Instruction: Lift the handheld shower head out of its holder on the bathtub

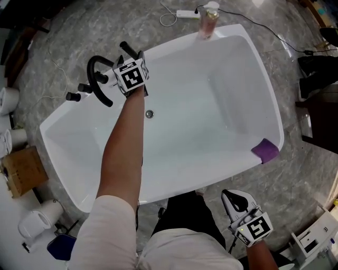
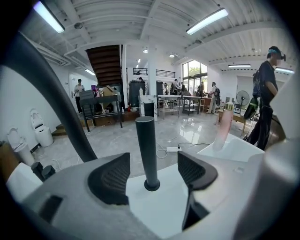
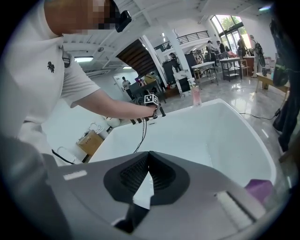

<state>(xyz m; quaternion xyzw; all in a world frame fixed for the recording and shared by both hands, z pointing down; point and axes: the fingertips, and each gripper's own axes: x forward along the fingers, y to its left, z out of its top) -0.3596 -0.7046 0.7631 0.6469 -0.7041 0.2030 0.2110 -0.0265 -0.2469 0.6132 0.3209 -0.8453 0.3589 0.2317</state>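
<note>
The handheld shower head [image 2: 145,145] is a slim black cylinder standing upright in its holder on the white bathtub's rim [image 2: 164,206]. My left gripper [image 2: 153,165] is open, one jaw on each side of the cylinder with a gap both ways. In the head view the left gripper [image 1: 128,64] is over the tub's far left rim by the black shower head [image 1: 128,50]. My right gripper [image 1: 232,199] hangs outside the tub's near edge, shut and holding nothing. In its own view the right gripper [image 3: 147,157] has both pads pressed together.
A curved black faucet spout [image 1: 97,79] and knobs [image 1: 74,96] stand just left of the shower head. A pink bottle [image 1: 208,21] sits on the far rim and a purple pad [image 1: 265,150] on the right rim. A cardboard box [image 1: 21,171] and a power strip [image 1: 187,14] lie on the floor.
</note>
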